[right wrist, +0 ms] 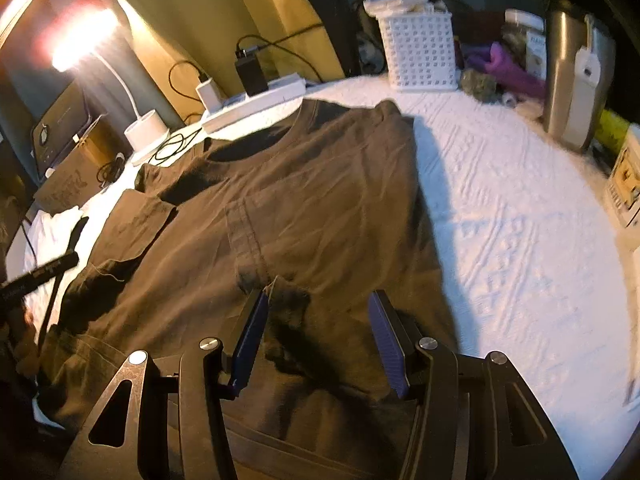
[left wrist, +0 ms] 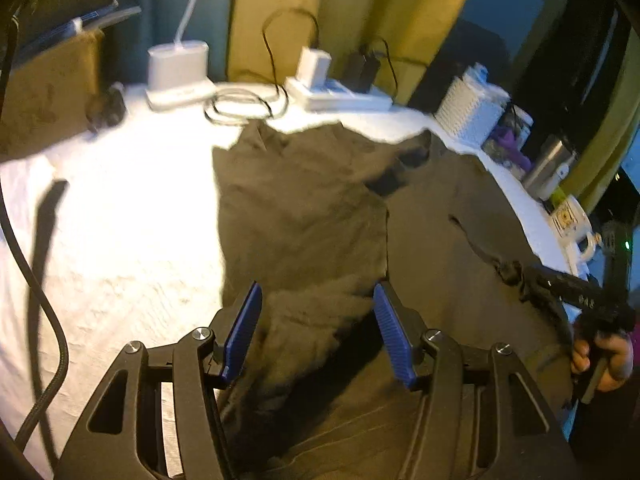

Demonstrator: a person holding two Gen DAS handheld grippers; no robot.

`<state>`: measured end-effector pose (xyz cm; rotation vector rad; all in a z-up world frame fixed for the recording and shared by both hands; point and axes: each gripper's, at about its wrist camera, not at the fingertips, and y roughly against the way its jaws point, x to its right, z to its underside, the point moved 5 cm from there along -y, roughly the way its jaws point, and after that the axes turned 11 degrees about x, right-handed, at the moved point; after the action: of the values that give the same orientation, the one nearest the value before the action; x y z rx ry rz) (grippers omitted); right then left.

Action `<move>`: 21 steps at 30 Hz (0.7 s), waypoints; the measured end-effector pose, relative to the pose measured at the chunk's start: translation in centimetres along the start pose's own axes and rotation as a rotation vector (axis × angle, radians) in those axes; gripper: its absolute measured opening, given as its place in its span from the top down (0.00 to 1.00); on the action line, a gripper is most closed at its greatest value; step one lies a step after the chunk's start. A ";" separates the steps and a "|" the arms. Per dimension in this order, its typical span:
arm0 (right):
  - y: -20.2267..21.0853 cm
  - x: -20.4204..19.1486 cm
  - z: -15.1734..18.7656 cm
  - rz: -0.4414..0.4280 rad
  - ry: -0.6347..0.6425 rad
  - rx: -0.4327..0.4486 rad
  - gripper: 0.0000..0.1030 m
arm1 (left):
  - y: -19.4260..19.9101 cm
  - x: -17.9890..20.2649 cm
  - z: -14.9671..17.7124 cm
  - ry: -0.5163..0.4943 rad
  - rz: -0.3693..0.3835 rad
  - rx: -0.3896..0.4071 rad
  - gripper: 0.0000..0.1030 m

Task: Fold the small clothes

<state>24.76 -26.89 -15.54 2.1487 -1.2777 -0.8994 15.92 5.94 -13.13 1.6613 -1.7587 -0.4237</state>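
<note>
Shirt (right wrist: 304, 208) is lying spread on the white bed (right wrist: 520, 220), one sleeve already tucked in. Both grippers, left (left wrist: 316, 320) and right (right wrist: 316, 328), are hovering over the hem, jaws released, probably lining up to pinch it.

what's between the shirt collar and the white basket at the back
Only bare white bedspread, seen in the right wrist view. The brown t-shirt ends at its shoulder, just short of the white basket; nothing else lies on that stretch.
</note>
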 end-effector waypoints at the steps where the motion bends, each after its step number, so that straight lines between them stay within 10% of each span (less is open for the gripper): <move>1: -0.2 -0.1 0.2 0.007 -0.007 -0.006 0.46 | -0.3 0.2 0.4 -0.005 0.008 -0.009 0.44; 21: 1.5 -5.4 2.9 -0.038 0.069 -0.055 0.37 | 0.2 4.7 3.8 -0.135 0.200 -0.125 0.44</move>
<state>19.85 -22.98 -14.89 2.1488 -1.1687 -0.8578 13.40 0.60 -14.56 1.3824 -1.9336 -0.5515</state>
